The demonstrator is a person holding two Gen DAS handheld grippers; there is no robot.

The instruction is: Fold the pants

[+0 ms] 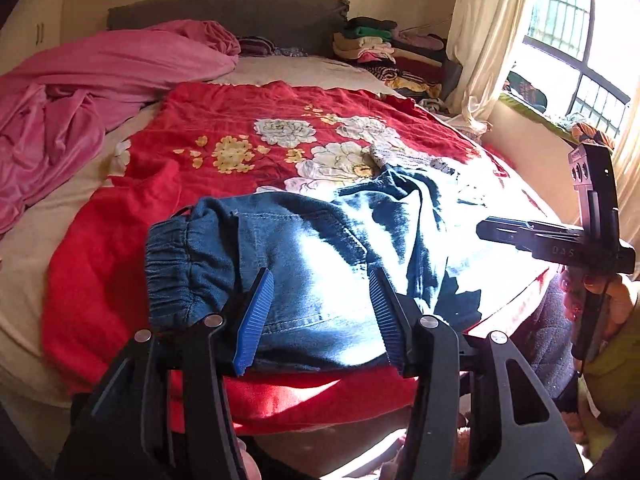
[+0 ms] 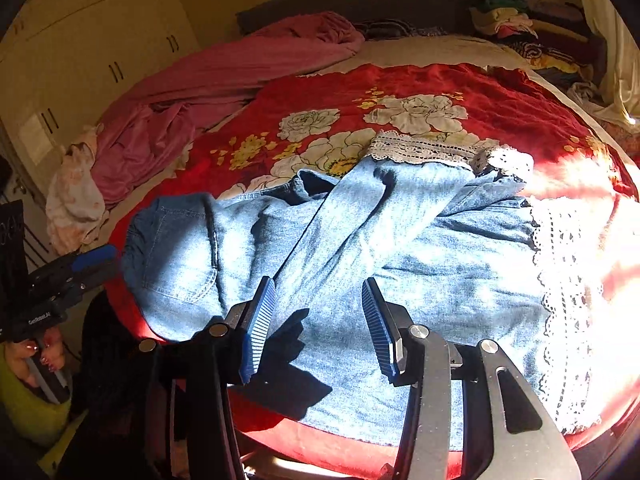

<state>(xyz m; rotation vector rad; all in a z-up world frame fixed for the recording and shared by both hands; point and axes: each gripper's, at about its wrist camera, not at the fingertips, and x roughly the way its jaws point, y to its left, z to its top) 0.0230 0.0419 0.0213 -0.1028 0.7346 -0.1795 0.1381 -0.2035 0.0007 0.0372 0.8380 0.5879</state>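
Blue denim pants (image 1: 304,248) lie crumpled on a red floral blanket (image 1: 224,120), with the elastic waistband (image 1: 172,268) at the left. In the right wrist view the pants (image 2: 420,248) spread rightward, and their white lace hems (image 2: 560,280) lie in bright sunlight. My left gripper (image 1: 320,274) hovers open over the seat near the waistband, its blue pads off the cloth. My right gripper (image 2: 319,282) hovers open over the legs and holds nothing. Each gripper also shows in the other's view: the right gripper (image 1: 560,236) at the right and the left gripper (image 2: 80,264) at the left, each held by a hand.
Pink bedding (image 1: 100,80) is bunched at the bed's left side. A pile of folded clothes (image 1: 384,48) sits by the grey headboard. A curtain and window (image 1: 572,40) are to the right, and a wardrobe (image 2: 80,60) stands beyond the left side. The bed's near edge is just below the pants.
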